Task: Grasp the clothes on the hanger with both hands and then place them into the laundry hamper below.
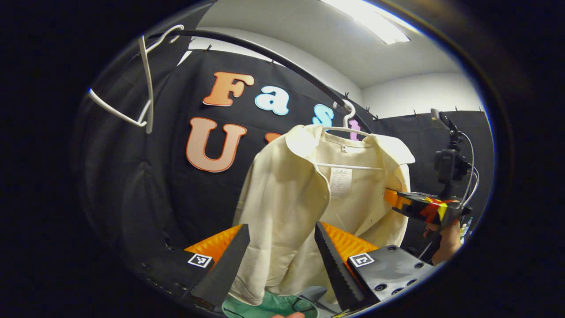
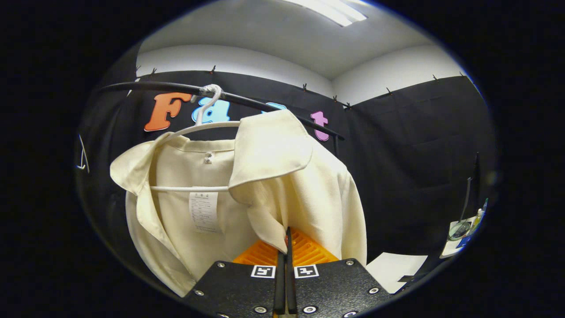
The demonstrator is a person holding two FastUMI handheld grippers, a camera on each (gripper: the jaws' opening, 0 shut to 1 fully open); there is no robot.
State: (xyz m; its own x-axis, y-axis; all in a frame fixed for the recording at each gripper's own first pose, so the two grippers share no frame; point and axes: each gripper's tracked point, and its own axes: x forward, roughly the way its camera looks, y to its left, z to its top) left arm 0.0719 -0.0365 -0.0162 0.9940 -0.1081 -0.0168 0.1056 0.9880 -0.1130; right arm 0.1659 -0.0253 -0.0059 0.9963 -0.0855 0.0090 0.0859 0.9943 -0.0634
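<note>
A cream shirt (image 1: 287, 198) hangs on a white hanger (image 1: 348, 130) from a black rail (image 1: 265, 53). My left gripper (image 1: 281, 226) is open, its two fingers standing on either side of the shirt's front panel without pressing it. Under the shirt's hem shows the green laundry hamper (image 1: 269, 307). My right gripper (image 1: 390, 197), held by a hand (image 1: 446, 243), reaches the shirt's far edge. In the right gripper view the shirt (image 2: 273, 176) hangs on the hanger (image 2: 207, 126), and my right gripper (image 2: 288, 234) is shut on a fold of its front edge.
An empty white hanger (image 1: 145, 79) hangs farther along the rail at upper left. A camera on a stand (image 1: 448, 165) rises at the right. A white sheet (image 2: 397, 267) and small items (image 2: 461, 229) lie on a surface at lower right.
</note>
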